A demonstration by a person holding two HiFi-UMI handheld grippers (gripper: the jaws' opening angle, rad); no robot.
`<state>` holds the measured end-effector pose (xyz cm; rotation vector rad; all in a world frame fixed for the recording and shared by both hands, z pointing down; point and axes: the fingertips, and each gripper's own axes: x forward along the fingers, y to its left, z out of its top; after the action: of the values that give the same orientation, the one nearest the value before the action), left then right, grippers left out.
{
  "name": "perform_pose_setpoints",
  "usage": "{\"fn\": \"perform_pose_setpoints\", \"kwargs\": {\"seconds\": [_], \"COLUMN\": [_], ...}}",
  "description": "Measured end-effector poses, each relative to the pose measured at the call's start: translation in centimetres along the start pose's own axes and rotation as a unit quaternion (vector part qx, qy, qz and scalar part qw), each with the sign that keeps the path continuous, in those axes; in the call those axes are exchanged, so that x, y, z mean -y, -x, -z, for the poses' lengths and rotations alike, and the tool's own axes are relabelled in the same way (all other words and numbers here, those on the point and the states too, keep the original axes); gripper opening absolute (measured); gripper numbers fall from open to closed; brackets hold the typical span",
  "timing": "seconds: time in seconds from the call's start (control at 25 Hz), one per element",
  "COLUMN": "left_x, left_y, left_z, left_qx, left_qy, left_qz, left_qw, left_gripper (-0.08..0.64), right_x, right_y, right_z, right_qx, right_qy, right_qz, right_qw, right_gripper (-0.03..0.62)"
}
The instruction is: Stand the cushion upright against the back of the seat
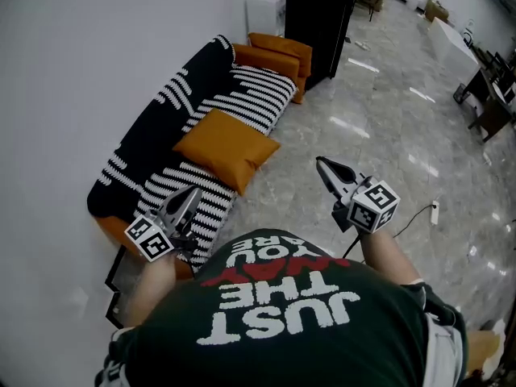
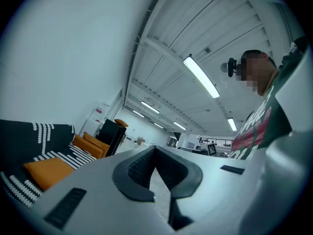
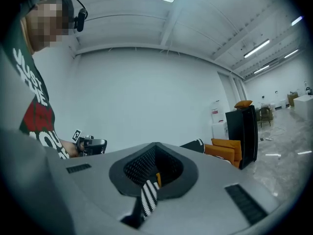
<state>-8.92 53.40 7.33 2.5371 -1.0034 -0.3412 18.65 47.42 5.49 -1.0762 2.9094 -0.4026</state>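
The grey marbled floor (image 1: 387, 119) fills the right side of the head view, and a plain white wall (image 1: 72, 63) fills the left; along that wall stands a long sofa (image 1: 149, 139) with a black backrest and a black-and-white striped seat; its far end shows orange upholstery (image 1: 278, 53); just beyond that end stands a tall black cabinet (image 1: 318, 18), with something orange on top; at the bottom of the head view is the person's dark green shirt (image 1: 282, 313) with white and red print.

The orange cushion (image 1: 227, 147) lies flat on the striped seat, about midway along the sofa; it is not upright, its rear edge is near the foot of the backrest, and one corner points towards the seat's front edge.

The left gripper (image 1: 192, 193) is held level above the near end of the seat, well short of the cushion; its jaws meet at the tips and grip nothing; the right gripper (image 1: 321, 164) is held level over the floor, out in front of the sofa and apart from it; its jaws are fully closed with nothing between them; only the striped cover and a sliver of orange show through the gap behind its pads.
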Motion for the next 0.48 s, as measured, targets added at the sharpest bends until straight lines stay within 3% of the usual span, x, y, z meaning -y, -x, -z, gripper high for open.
{"fn": "perform_pose_setpoints", "kwargs": {"seconds": [0.48], "left_x": [3.1], "left_y": [-5.0], "left_z": [2.0], "left_qx": [-0.013], "left_qy": [0.006], "left_qz": [-0.022], "left_qw": [0.9997], "left_gripper": [0.011], "right_x": [6.4], "right_y": [4.8], "right_z": [1.9], "right_qx": [-0.007], "right_qy": [-0.029], "right_qz": [0.014], "right_qw": [0.999], "right_gripper": [0.025]}}
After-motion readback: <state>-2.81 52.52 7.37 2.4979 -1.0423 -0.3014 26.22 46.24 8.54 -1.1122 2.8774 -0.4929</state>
